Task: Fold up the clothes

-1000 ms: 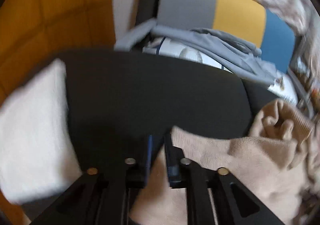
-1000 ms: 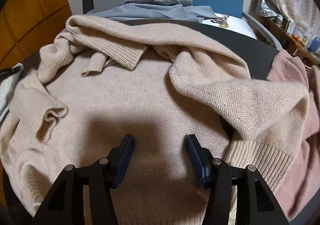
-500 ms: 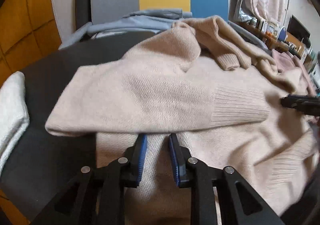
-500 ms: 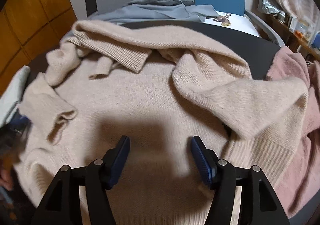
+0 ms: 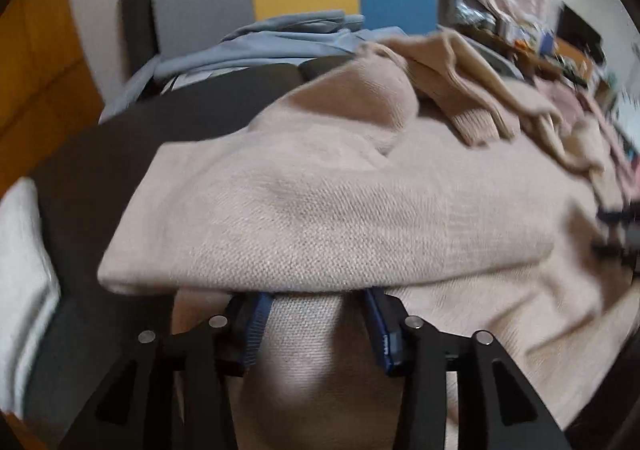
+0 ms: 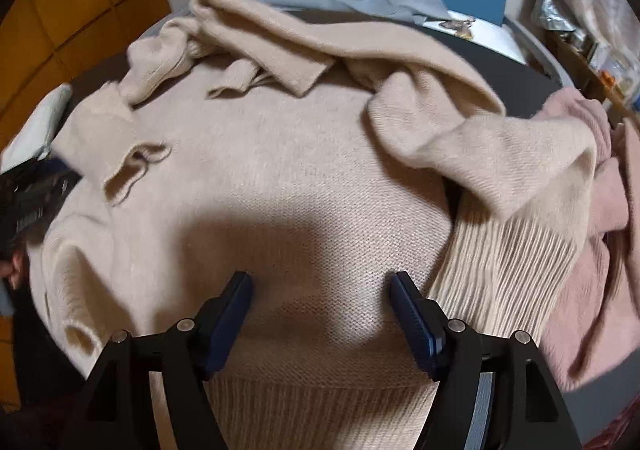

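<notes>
Sprawling over a dark round table (image 5: 100,153), a beige knitted sweater (image 6: 288,177) is showing a fine waffle-like weave on its body and deep ribbing along its hem and cuffs; one sleeve is lying folded across the body, its ribbed cuff curling up. The left gripper (image 5: 316,314) is opening its jaws, blue ribbed pads standing apart with a hump of the beige knit between them, not pinched. The right gripper (image 6: 320,310) is also opening, wide over the sweater's lower body, nothing clamped. A fuzzy pink garment (image 6: 592,250) is bunching beside the sweater, a smooth grey-blue garment (image 5: 272,37) is draping at the far edge, and a white nubby cloth (image 5: 20,270) is lying apart. No writing is readable.
</notes>
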`<state>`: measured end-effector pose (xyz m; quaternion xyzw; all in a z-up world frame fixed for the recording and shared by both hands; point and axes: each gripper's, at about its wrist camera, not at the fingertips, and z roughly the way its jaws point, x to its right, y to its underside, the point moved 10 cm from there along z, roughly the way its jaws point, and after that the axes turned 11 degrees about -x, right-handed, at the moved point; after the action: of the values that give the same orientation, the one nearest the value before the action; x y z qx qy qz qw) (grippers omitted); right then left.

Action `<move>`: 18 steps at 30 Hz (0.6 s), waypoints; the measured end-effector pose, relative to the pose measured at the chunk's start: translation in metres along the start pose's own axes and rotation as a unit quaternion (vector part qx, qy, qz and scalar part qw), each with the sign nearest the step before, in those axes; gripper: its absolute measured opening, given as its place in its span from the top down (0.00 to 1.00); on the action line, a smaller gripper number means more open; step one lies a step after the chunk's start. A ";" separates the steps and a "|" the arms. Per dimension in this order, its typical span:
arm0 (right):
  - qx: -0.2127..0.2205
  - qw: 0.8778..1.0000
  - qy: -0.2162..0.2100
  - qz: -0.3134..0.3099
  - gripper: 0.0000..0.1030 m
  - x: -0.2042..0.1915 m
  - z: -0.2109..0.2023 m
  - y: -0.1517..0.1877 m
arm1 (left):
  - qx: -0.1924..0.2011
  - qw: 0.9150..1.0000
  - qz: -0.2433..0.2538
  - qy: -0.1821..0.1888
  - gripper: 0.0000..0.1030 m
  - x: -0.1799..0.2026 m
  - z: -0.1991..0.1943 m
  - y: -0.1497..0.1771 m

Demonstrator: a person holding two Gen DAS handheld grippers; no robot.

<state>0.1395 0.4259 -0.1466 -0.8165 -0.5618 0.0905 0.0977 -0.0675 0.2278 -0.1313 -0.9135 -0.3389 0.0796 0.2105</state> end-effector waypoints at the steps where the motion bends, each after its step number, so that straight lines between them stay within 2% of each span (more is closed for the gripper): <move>1: -0.004 1.000 -0.001 -0.013 0.28 -0.004 -0.002 0.003 | 0.009 1.000 -0.008 0.004 0.57 0.001 -0.004 0.001; 2: -0.002 1.000 -0.003 -0.020 0.28 -0.007 -0.005 0.003 | 0.020 1.000 -0.013 0.010 0.57 0.004 -0.008 0.000; 4: 0.035 0.999 -0.006 -0.016 0.28 -0.006 -0.019 -0.010 | 0.049 0.999 -0.009 0.000 0.57 0.007 -0.017 -0.002; 7: 0.105 0.994 -0.009 -0.005 0.28 -0.005 -0.045 -0.047 | 0.081 0.995 0.013 -0.059 0.57 0.008 -0.018 -0.015; 8: 0.121 0.993 -0.007 -0.007 0.28 -0.007 -0.051 -0.059 | 0.082 0.994 0.017 -0.077 0.57 0.007 -0.015 -0.021; 10: 0.135 0.990 0.021 -0.032 0.28 -0.009 -0.052 -0.089 | 0.076 0.991 0.021 -0.104 0.57 0.002 -0.005 -0.032; 12: 0.140 0.986 0.067 -0.062 0.29 -0.014 -0.047 -0.118 | 0.045 0.991 0.024 -0.125 0.55 -0.006 0.015 -0.034; 16: 0.138 0.980 0.086 -0.112 0.34 -0.030 -0.036 -0.160 | 0.044 0.994 0.013 -0.103 0.55 -0.014 0.020 -0.039; 18: 0.134 0.974 0.122 -0.136 0.38 -0.039 -0.023 -0.173 | 0.048 0.995 0.003 -0.091 0.53 -0.018 0.022 -0.040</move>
<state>-0.0241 0.4490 -0.0774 -0.7171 -0.6341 0.0507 0.2849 -0.1111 0.2504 -0.1330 -0.8924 -0.3497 0.1789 0.2220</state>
